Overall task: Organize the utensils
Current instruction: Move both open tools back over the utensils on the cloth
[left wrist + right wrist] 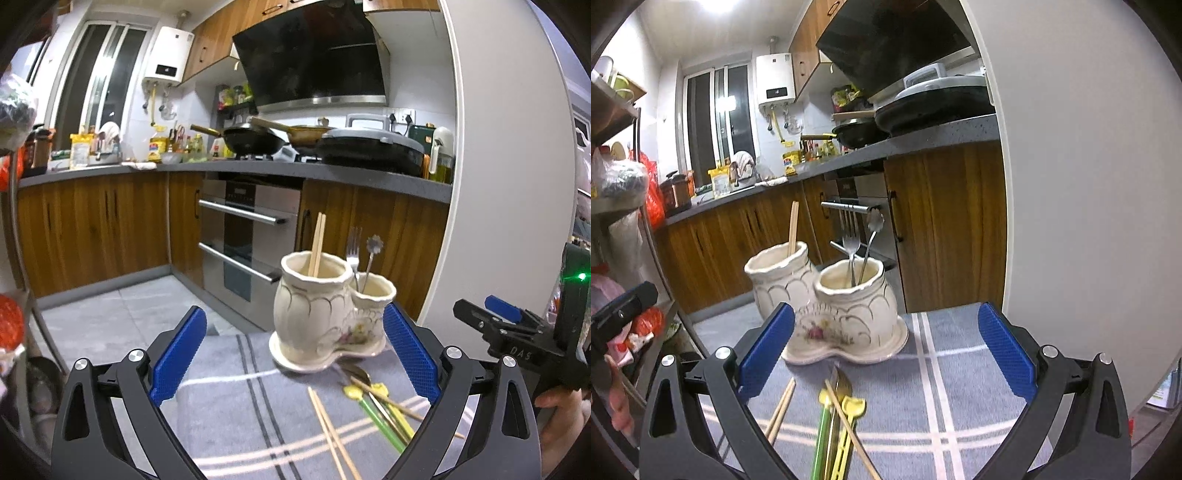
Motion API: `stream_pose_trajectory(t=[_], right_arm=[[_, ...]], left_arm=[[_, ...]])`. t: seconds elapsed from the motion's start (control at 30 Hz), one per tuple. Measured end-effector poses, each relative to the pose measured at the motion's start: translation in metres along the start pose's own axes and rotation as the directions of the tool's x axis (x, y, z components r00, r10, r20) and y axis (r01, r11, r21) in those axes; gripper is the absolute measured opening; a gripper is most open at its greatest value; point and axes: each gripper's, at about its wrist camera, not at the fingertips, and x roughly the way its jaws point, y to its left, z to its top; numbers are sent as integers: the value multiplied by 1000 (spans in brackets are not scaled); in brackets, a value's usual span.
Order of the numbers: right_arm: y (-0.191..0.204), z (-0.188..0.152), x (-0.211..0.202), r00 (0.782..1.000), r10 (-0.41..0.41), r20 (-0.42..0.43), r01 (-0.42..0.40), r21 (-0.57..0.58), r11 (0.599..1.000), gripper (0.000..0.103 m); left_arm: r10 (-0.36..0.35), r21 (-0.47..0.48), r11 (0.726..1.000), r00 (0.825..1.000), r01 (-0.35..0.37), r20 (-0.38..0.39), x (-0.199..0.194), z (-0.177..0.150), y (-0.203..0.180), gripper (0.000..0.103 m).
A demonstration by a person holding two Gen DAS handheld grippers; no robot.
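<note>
Left wrist view: the left gripper (295,354) has its blue pads spread wide with nothing pinched between them. The two-pot ceramic holder (325,314) stands on the checked cloth (229,406) covering the surface, just ahead and a little right of centre. A pair of chopsticks (317,245) stands in its taller pot; a fork (353,251) and a flower-topped spoon (372,254) stand in the shorter pot. The loose pile (373,402) of chopsticks, green and yellow sticks and a metal spoon lies on the cloth between the holder and the gripper's right finger, long axes running roughly toward the camera and fanning out. The right gripper (495,317) shows at the right edge, a hand (561,410) beneath it.

Right wrist view: the right gripper (886,350) is likewise spread, empty. The holder (834,306) sits ahead, left of centre. The pile (838,410) lies straight between the fingers, low in the frame, with a separate chopstick pair (781,413) close to the left finger. Sticks point mostly along the gripper's line of sight toward the holder.

Judged from this, the right gripper is better placed: the pile is centred under it, whereas it lies off to the left gripper's right side. With sticks lying lengthwise to the fingers, closing across their width should catch one.
</note>
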Motion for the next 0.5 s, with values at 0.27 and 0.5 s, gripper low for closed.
stream_pose_trajectory(t=[0.27, 0.5], right_arm=[[-7, -10, -10, 1000, 2, -7, -2, -9, 1000, 98], [-16, -19, -7, 999, -18, -42, 17, -5, 1000, 98]], left_arm=[[18, 15, 1000, 997, -17, -73, -4, -14, -8, 96], [41, 52, 998, 981, -31, -189, 14, -34, -17, 96]])
